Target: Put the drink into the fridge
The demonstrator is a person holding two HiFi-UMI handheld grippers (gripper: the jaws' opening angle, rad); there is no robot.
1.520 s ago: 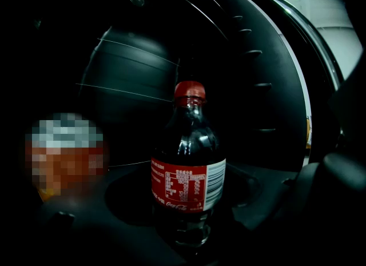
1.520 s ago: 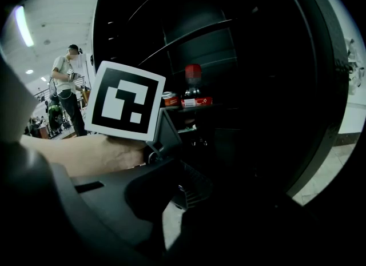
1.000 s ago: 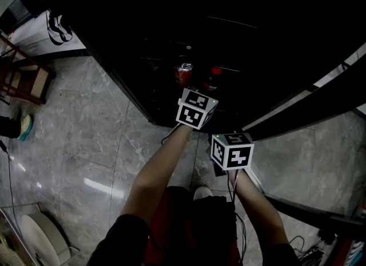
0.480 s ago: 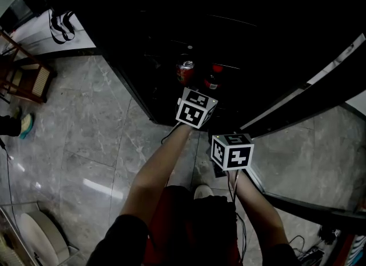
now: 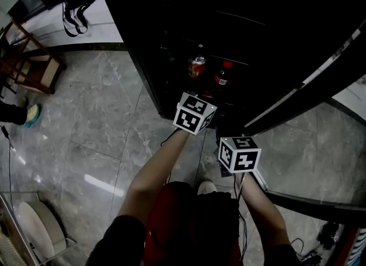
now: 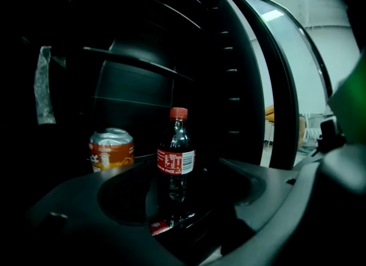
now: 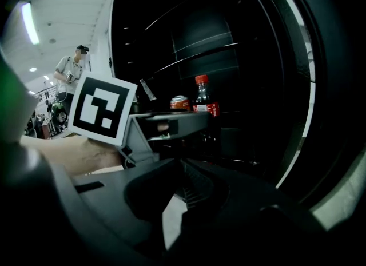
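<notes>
At the fridge [image 6: 143, 59], the outstretched left gripper's [image 6: 177, 197] empty jaws are opening.

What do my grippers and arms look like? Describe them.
The left gripper, its jaws opening on nothing, and the right gripper have dark grey moulded jaws with scooped hollows. Each carries a white cube with black square markers and a small green light. A thin dark cable trails by the right arm. Sleeves are short and dark.
</notes>
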